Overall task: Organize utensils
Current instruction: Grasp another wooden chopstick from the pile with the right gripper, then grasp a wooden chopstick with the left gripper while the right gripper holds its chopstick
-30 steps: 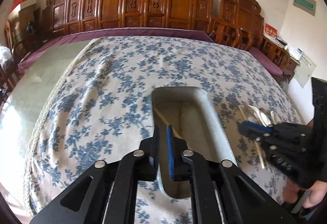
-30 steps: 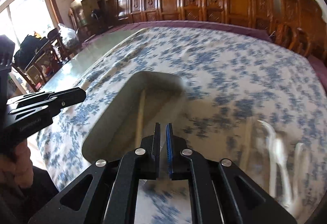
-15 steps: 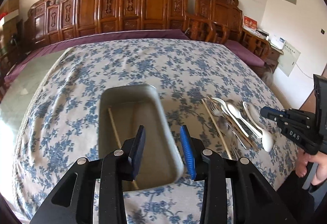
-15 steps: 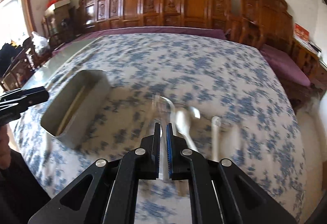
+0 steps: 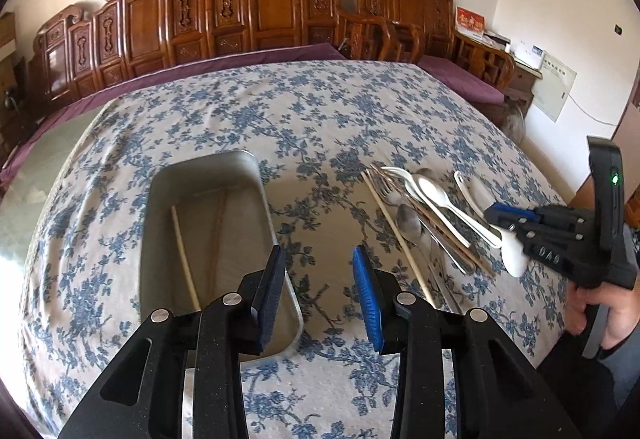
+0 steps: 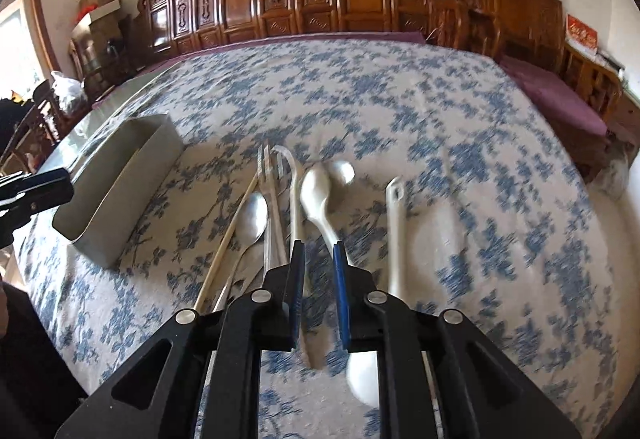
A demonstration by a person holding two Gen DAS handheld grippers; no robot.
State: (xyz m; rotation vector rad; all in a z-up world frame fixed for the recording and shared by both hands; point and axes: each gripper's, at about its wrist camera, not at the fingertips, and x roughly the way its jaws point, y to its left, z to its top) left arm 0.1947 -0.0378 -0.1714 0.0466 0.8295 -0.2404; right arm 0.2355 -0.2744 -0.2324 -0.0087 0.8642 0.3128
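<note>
Your left gripper [image 5: 318, 279] hung over the table [image 5: 280, 111], above the near right corner of the metal tray [image 5: 256, 175], its fingers [image 5: 272, 279] spread apart with nothing between them; they had just been opening. Inside the tray one chopstick [image 5: 185, 259] lay lengthwise near the left wall. The remaining utensils lay in a loose cluster on the blue floral cloth [image 6: 440, 111] to the right of the tray, apart from it. From left to right in the right wrist view they were a second chopstick [image 6: 228, 243], a metal spoon [image 6: 253, 217], a fork [image 6: 269, 175], and three white spoons [image 6: 316, 195], the rightmost one lying separately with its handle toward the far side. Several of the cluster overlapped one another; the exact stacking could not be told through the blur. Your right gripper [image 6: 319, 281] was held low over the near end of this cluster, its fingers [image 6: 298, 279] parted by a narrow gap and just opening, with no utensil pinched between them. A white spoon's handle ran beneath that gap. Your right hand [image 5: 600, 313] held the grip at the table's near right edge.
</note>
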